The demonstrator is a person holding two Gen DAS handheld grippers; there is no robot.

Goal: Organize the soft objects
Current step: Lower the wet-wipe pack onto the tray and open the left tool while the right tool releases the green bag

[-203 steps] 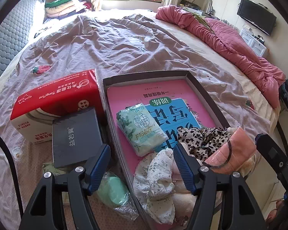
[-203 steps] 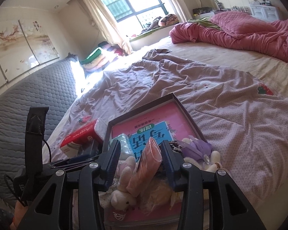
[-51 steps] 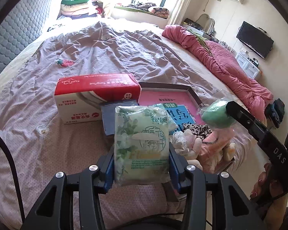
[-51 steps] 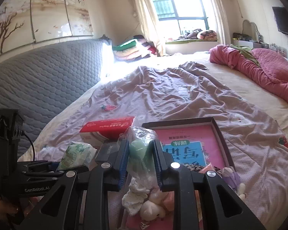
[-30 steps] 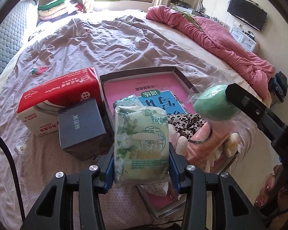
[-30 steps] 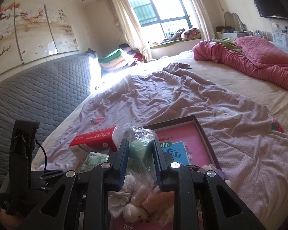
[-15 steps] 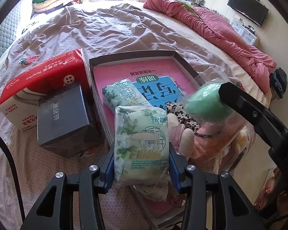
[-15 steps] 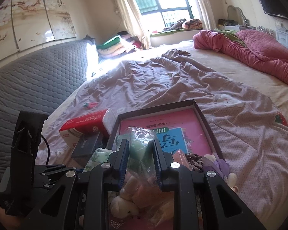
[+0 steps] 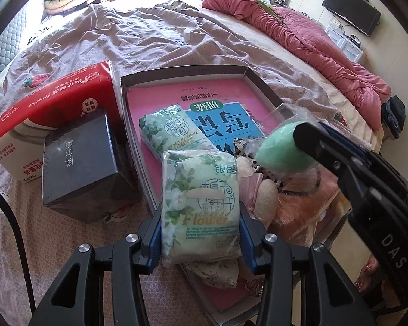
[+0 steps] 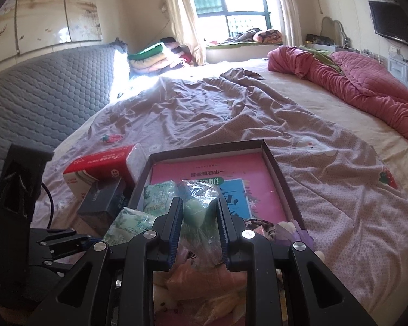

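My left gripper (image 9: 199, 214) is shut on a green floral tissue pack (image 9: 198, 201) and holds it above the near end of the shallow dark box (image 9: 187, 71). A second tissue pack (image 9: 166, 130) lies in the box on a pink and blue book (image 9: 225, 108). My right gripper (image 10: 198, 212) is shut on a green sponge in a clear bag (image 10: 195, 206), which also shows in the left wrist view (image 9: 280, 152), over the box's near right part. Soft toys, a leopard cloth and a peach pouch (image 9: 299, 203) pile at the near end of the box.
A red tissue box (image 9: 51, 103) and a dark blue box (image 9: 81, 163) stand left of the shallow box. A crumpled mauve sheet (image 10: 217, 108) covers the bed beyond. A pink quilt (image 10: 367, 81) lies at the right. The grey padded headboard (image 10: 40, 87) is at the left.
Both grippers have moved forward and lower over the box, each still shut on its load. The green sponge bag has drawn nearer to the tissue pack.
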